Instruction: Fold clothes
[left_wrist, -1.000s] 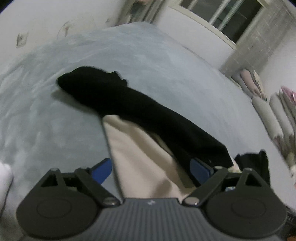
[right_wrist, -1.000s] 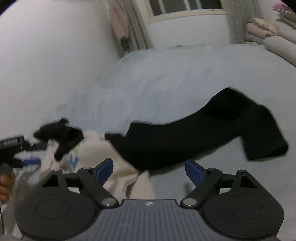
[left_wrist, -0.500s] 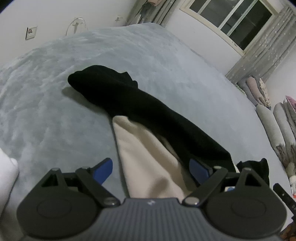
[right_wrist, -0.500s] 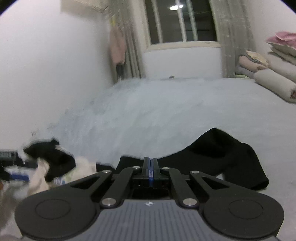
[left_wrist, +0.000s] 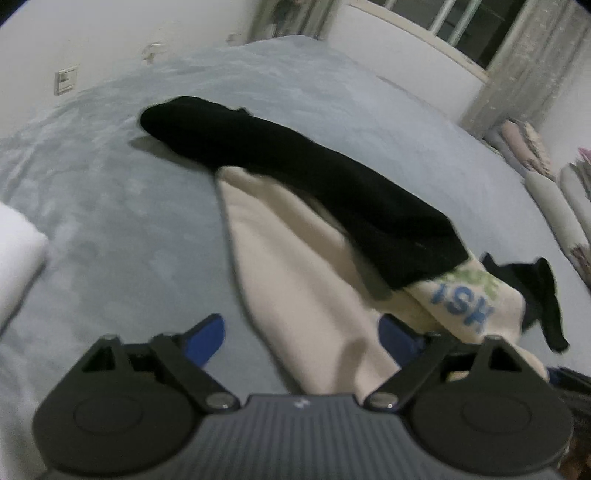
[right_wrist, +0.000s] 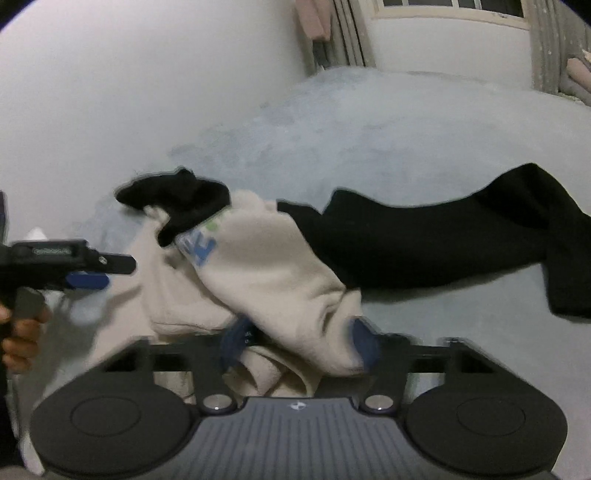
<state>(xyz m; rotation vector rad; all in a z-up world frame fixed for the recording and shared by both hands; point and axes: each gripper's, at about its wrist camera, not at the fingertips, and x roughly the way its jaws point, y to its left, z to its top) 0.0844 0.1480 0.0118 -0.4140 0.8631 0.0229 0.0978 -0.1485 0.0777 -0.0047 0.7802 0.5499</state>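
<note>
A cream sweatshirt (left_wrist: 295, 266) with blue letters lies crumpled on the grey bed (left_wrist: 110, 206). A long black garment (left_wrist: 295, 166) lies across its far edge. A small black piece (left_wrist: 535, 288) sits on the cream cloth near the print. My left gripper (left_wrist: 301, 338) is open, low over the cream cloth, which runs between its fingers. My right gripper (right_wrist: 300, 341) is open partway, with a bunched fold of the cream sweatshirt (right_wrist: 280, 280) between its blue fingers. In the right wrist view the black garment (right_wrist: 443, 236) stretches off to the right.
A hand (right_wrist: 18, 332) holds the left gripper (right_wrist: 110, 271) at the left edge of the right wrist view. Something white (left_wrist: 14, 254) lies at the bed's left side. Rolled bedding (left_wrist: 554, 192) is stacked at the right. A white wall and a window stand behind.
The right gripper was open, shut in the air half a second ago, and now stands partly open around the cream fold, lower and closer. The left gripper stayed open and shifted slightly.
</note>
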